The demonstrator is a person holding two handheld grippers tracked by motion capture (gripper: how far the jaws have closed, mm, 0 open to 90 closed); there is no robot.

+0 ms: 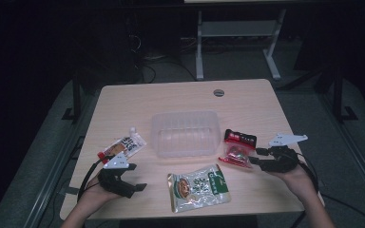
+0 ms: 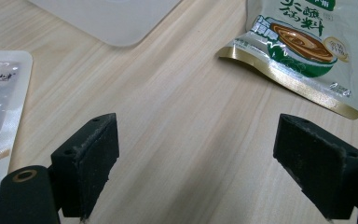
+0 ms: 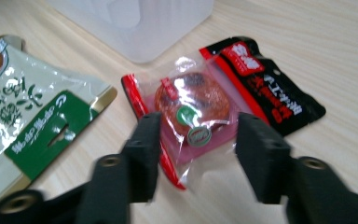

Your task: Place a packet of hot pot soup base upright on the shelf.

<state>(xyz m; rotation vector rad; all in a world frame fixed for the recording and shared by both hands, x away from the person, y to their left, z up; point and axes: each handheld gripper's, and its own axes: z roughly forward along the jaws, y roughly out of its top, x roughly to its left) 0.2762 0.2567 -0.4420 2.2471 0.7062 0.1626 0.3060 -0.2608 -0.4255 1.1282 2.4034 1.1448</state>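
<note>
Jaws of the right gripper (image 3: 196, 140) are sitting on either side of a clear red-edged snack packet (image 3: 193, 109), which bulges between the pads; whether they are pressing it I cannot tell. That packet is lying on the tabletop (image 1: 247, 102), partly over a black packet (image 3: 265, 84), beside the clear plastic tub (image 1: 185, 133). Left gripper (image 2: 196, 163) jaws are standing wide apart over bare wood, near a green soup pouch (image 2: 303, 42).

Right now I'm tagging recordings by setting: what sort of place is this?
Probably a lab or office workroom: a plain wood-topped desk with a cable hole, cables on the carpeted floor, and another metal-framed desk behind.
</note>
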